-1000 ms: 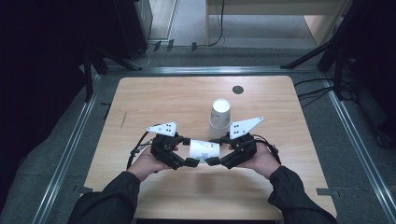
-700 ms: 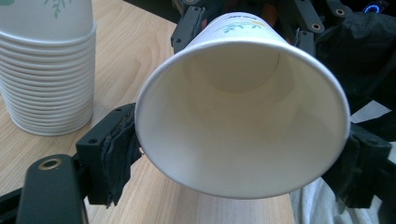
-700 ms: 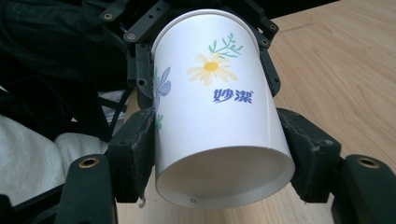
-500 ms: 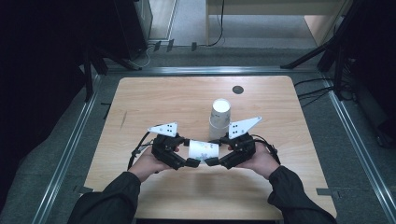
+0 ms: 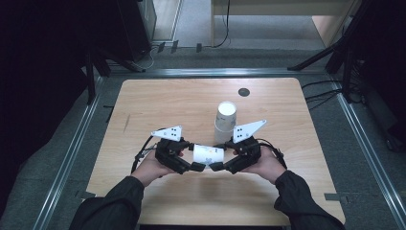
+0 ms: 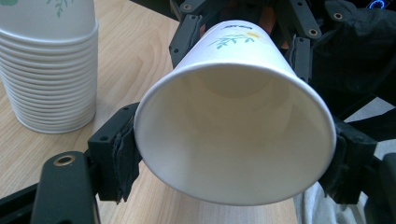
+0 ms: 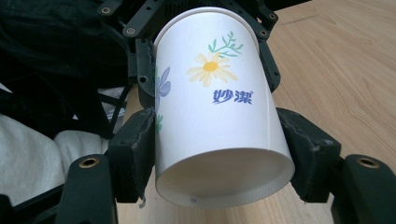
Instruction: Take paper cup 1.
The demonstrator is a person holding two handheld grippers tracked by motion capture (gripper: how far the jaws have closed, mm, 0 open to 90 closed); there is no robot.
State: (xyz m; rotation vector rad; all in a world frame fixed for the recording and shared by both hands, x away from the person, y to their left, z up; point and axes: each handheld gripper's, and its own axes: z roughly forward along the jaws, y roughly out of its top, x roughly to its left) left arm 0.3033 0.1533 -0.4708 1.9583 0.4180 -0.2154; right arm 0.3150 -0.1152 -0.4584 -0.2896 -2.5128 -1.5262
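Paper cup held on its side above the table, toward the near edge. Left gripper just closing, pads now pressed on the rim end; right gripper clamped on the base end. Cup stack upright just behind.

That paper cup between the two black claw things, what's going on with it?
A person at a wooden table holds one paper cup sideways between two hand-held grippers. The right gripper clamps the cup's base end. The left gripper sits at the open rim end; its jaws have just been closing, and its pads now touch the rim on both sides. A stack of cups stands upright behind them. It looks like a hand-over or a pulling apart of nested cups.
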